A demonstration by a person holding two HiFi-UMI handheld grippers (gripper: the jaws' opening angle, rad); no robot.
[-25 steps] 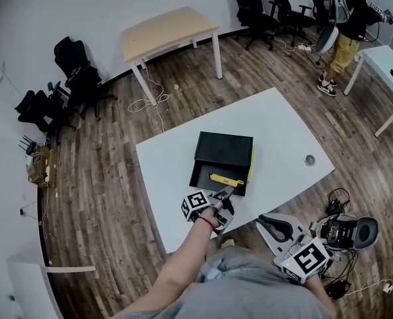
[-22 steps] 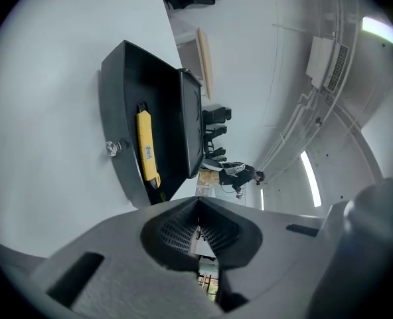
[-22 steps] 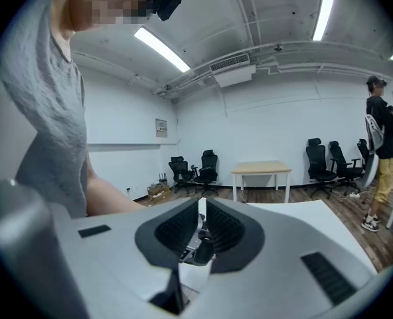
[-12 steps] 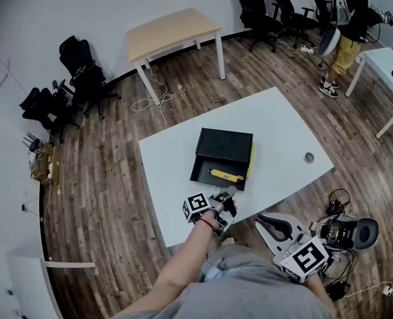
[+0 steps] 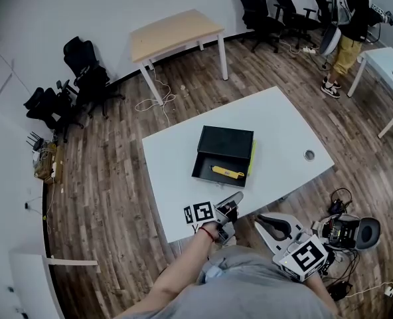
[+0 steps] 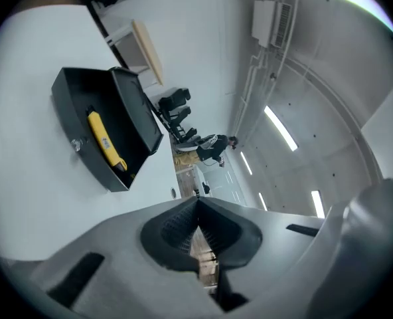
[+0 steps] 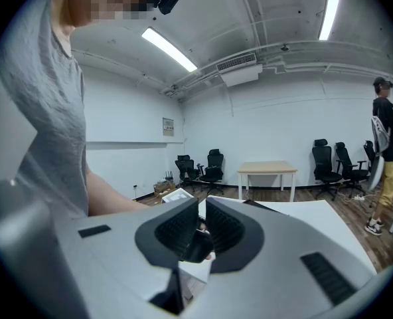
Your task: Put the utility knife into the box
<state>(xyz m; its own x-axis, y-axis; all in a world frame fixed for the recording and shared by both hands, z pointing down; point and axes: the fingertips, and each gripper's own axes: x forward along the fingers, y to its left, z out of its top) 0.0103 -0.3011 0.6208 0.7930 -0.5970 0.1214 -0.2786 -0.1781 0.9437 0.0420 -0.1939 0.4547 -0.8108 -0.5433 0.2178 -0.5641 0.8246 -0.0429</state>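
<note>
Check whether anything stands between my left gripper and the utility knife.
Nothing visible does. The utility knife lies inside the open box, and only bare table separates the box from the left gripper, whose jaws are shut and empty.

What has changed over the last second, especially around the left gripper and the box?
The left gripper has drawn back from the front edge of the box toward the person, to the near edge of the table. Its jaws are shut with nothing between them. Unchanged: the utility knife lies in the open box, the box has not shifted, and the right gripper stays low, off the table.
</note>
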